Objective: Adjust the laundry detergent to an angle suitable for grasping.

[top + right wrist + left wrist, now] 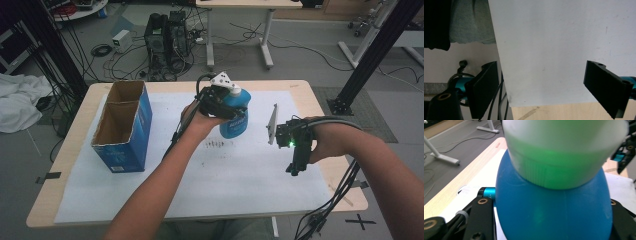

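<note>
A blue bottle (pixel 234 126) with a white cap hangs above the middle of the table, tilted. My left gripper (pixel 226 107) is shut on its rounded body from the left side. In the left gripper view the blue bottle (pixel 554 212) bulges between the two black jaws, with its white cap (pixel 559 152) right in front of the camera. To the right, my right gripper (pixel 296 167) hovers low over the white paper and points back toward the person. In the right gripper view that gripper (pixel 546 85) stands open with only the paper behind its jaws.
An open-topped blue cardboard box (pixel 123 125) stands on the left part of the table. White paper (pixel 235 180) covers most of the wooden tabletop (pixel 325 107). Computer towers (pixel 167 37) and cables lie on the floor behind.
</note>
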`<state>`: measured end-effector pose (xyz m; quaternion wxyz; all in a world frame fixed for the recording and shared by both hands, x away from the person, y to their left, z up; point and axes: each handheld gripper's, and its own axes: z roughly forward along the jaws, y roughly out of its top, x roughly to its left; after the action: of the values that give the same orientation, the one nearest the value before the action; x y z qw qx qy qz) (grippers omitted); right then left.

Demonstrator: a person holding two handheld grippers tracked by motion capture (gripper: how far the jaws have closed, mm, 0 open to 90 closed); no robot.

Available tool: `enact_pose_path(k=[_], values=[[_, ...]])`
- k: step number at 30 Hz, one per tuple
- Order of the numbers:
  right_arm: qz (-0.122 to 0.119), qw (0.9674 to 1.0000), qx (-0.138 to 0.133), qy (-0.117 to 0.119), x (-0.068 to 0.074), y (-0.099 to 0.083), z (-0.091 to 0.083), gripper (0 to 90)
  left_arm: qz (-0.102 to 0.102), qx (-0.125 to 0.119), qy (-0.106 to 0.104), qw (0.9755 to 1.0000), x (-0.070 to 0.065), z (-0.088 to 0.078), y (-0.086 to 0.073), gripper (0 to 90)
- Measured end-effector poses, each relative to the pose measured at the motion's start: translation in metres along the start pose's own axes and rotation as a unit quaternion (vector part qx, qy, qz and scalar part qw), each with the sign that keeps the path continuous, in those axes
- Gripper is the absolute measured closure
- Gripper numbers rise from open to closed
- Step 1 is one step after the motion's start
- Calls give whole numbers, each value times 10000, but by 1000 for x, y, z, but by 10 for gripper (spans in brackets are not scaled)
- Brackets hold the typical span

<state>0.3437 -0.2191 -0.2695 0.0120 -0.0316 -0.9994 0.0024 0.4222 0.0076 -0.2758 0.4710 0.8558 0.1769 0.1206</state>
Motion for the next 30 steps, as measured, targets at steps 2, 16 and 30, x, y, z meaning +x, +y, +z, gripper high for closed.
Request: enact_pose_path(k=[2,16,30], values=[[-32,10000,-55,-2,0,1,1,120,4,-27,-62,10000,1,-5,-1,450],[-100,9999,1,-14,2,7,-1,121,180,-102,-710,9973,9,-23,-7,449],[-129,9999,-16,6,4,8,1,121,145,9,-935,9955,22,-24,-36,449]])
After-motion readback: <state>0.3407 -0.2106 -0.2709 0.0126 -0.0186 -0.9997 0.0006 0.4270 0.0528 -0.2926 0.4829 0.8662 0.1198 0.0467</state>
